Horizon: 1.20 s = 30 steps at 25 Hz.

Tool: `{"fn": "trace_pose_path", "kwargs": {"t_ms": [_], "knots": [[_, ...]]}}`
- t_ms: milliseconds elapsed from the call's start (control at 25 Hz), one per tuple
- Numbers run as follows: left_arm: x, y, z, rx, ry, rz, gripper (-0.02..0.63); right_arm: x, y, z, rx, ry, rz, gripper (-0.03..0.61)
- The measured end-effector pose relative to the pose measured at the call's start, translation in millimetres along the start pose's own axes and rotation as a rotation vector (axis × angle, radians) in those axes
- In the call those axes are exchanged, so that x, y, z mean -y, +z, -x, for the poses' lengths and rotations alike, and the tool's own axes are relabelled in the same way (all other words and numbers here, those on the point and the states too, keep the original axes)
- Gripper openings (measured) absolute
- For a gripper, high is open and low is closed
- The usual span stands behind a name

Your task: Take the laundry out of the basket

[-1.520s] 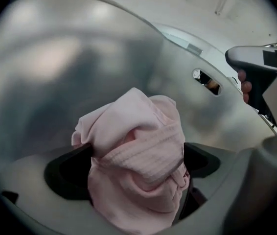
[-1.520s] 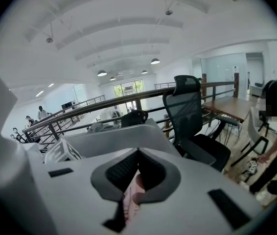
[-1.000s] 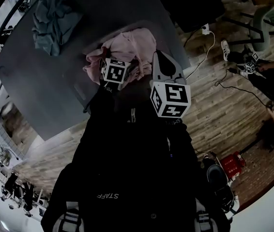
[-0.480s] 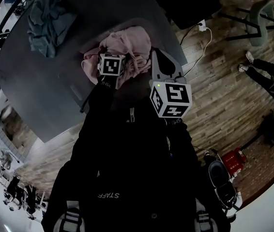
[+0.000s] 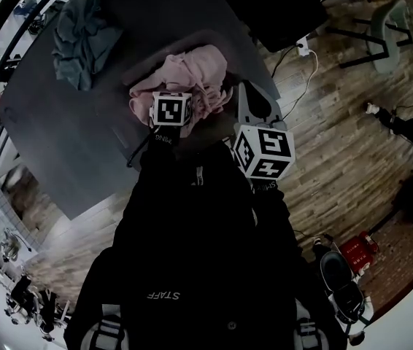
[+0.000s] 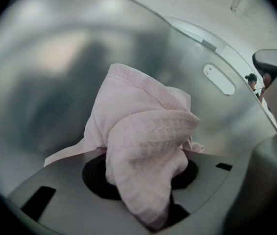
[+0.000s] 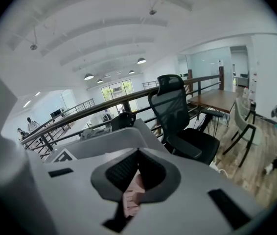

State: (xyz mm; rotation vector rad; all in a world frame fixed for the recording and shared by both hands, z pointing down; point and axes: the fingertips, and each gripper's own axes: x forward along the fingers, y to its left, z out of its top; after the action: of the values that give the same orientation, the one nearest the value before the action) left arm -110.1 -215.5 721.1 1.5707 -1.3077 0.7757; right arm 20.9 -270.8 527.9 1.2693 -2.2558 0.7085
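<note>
A pink cloth (image 5: pixel 192 75) fills the grey basket (image 5: pixel 132 74) on the dark table (image 5: pixel 53 130). My left gripper (image 5: pixel 171 109) is low over the pile. In the left gripper view a bunched fold of the pink cloth (image 6: pixel 146 146) sits between the closing jaws of the left gripper (image 6: pixel 146 199), with the basket's inner wall (image 6: pixel 55 72) behind it. My right gripper (image 5: pixel 254 104) hangs at the basket's right edge. In the right gripper view the right gripper (image 7: pixel 133 190) is shut on a small bit of pink cloth (image 7: pixel 132 197).
A blue-grey garment (image 5: pixel 81 35) lies on the table's far left. A black office chair (image 7: pixel 177 111) stands beyond the table's edge. A white plug and cable (image 5: pixel 305 46) lie on the wooden floor at the right, with a red item (image 5: pixel 356 252) further back.
The left gripper has stayed over the pink pile, shifting a little up and back. The right gripper has barely moved. The head camera has shifted slightly.
</note>
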Motion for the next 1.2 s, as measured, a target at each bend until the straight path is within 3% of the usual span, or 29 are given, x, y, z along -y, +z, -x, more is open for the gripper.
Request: {"fn": "trace_pose_path", "kwargs": {"t_ms": [280, 560, 1200], "knots": [[14.0, 21.2, 63.2, 0.141, 0.033, -0.090, 0.192, 0.8, 15.6, 31.8, 0.079, -0.013, -0.031, 0.015], [21.6, 45.3, 148.6, 0.338, 0.045, -0.099, 0.192, -6.8, 33.6, 68.9, 0.165, -0.028, -0.041, 0.015], [56.2, 93.1, 317.9, 0.781, 0.048, -0.077, 0.192, -45.8, 92.2, 132.0, 0.345, 0.014, 0.055, 0.015]]}}
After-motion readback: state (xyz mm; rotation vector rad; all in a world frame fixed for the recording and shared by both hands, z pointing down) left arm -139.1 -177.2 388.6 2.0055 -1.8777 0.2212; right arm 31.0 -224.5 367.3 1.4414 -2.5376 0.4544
